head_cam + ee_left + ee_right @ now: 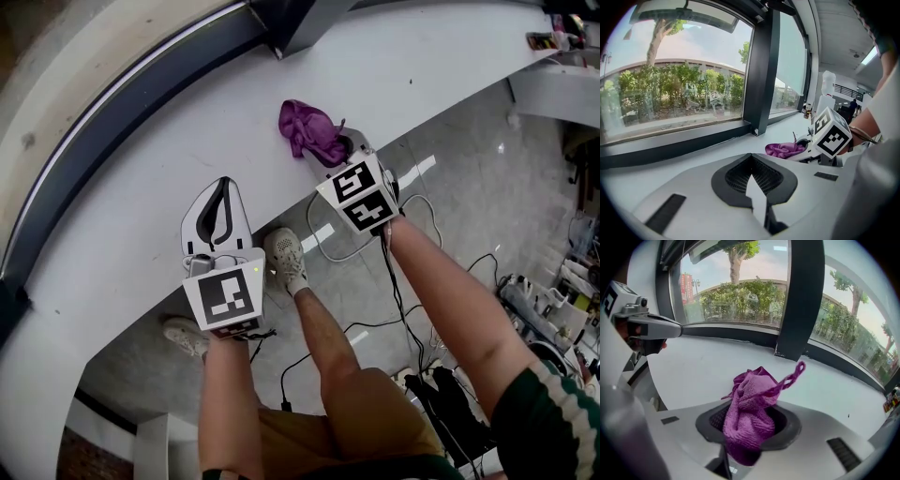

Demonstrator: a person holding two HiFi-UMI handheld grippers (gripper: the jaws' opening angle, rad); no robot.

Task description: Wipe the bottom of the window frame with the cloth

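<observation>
While the purple cloth (752, 399) is clamped in the right gripper (749, 420) over the white sill (141, 169), near the window frame (141, 89), its lower end is hidden by the jaws. Left gripper (751, 164) is seen closed, nothing held.

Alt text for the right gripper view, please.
The right gripper is shut on a crumpled purple cloth over a white sill. Beyond runs the dark window frame; the left gripper shows at upper left.
</observation>
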